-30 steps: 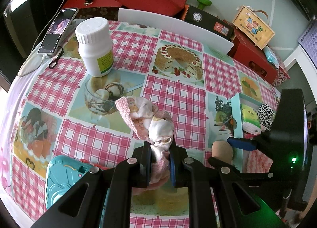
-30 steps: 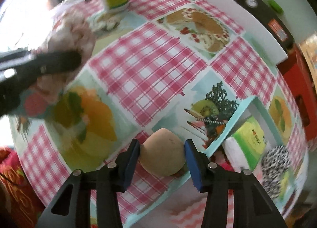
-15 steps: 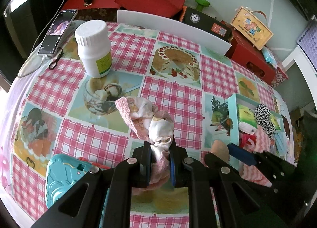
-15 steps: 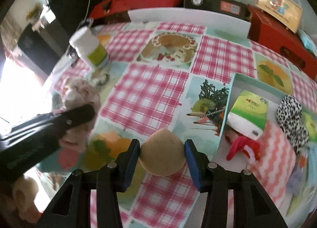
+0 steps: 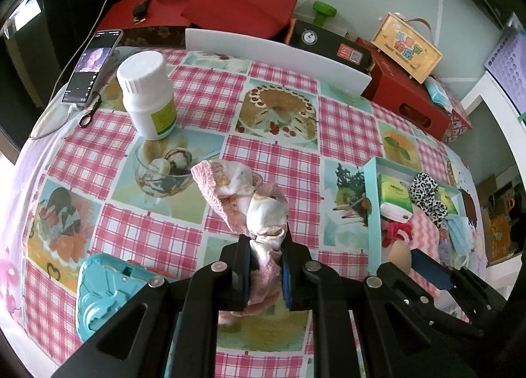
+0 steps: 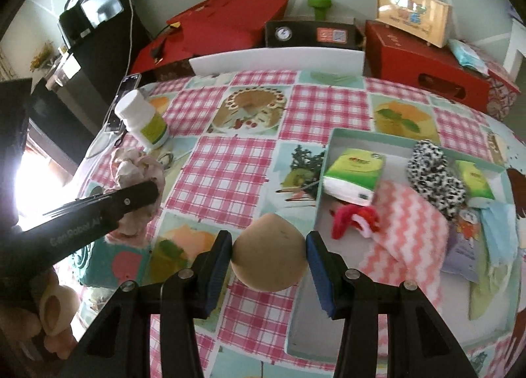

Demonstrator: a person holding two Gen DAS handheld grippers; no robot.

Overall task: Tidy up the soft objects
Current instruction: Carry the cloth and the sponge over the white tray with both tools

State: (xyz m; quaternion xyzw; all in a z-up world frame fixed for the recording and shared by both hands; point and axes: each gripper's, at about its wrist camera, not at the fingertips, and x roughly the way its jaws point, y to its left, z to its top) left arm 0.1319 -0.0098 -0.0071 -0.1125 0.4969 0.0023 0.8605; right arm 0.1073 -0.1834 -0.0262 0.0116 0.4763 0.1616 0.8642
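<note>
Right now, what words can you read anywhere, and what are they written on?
"Gen Robot AI", faint: on the side of the left gripper.
White bottle: green label, print too small.
Green tissue pack: logo blurred.
Yellow wooden box: colourful characters, unreadable.
Black box: round emblem and red sticker, unreadable.
Phone: screen text too small.

left gripper (image 5: 265,266) clamping pink sock (image 5: 245,200), white bottle (image 5: 147,95) beyond
</note>
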